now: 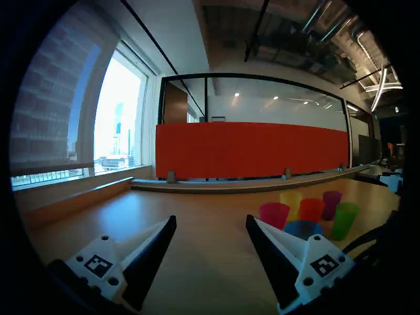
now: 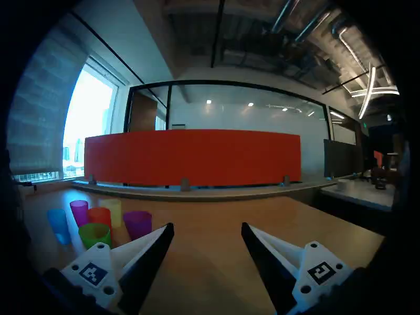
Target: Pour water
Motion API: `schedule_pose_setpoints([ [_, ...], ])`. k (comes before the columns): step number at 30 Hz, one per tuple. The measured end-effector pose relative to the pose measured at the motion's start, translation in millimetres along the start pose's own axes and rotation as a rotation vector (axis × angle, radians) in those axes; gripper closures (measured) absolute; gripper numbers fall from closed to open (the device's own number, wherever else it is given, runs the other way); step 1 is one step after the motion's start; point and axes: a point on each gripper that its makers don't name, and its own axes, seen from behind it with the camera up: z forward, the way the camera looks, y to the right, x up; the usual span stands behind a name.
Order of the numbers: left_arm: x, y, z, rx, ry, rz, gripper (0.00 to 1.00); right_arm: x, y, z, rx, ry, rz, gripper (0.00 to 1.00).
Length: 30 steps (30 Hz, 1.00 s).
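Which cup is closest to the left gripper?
The blue cup, the one lowest in the left gripper view, just past the left gripper's finger. The pink cup and green cup stand farther back.

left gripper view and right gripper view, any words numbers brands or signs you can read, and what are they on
None: no word, number, brand or sign can be read in either view.
The black-and-white square markers on the left gripper and the right gripper are patterns, not text.
The coloured cups and the orange partition show no lettering.
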Motion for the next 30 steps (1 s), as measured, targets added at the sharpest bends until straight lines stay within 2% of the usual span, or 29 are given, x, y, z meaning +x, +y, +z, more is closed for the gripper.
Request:
schedule_pose_setpoints([
  [17,1,0.0,-0.4,-0.002,-0.001,-0.001,0.02,0,-1,0.8,0.004,0.001,-0.003,0.00],
  [23,-4,-0.3,2.3,-0.012,-0.019,0.006,0.02,-5,-4,2.0,0.020,-0.026,-0.006,0.01],
  [30,16,-2.7,5.6,-0.021,-0.006,0.009,0.02,15,-16,3.6,0.065,-0.044,-0.006,0.01],
])
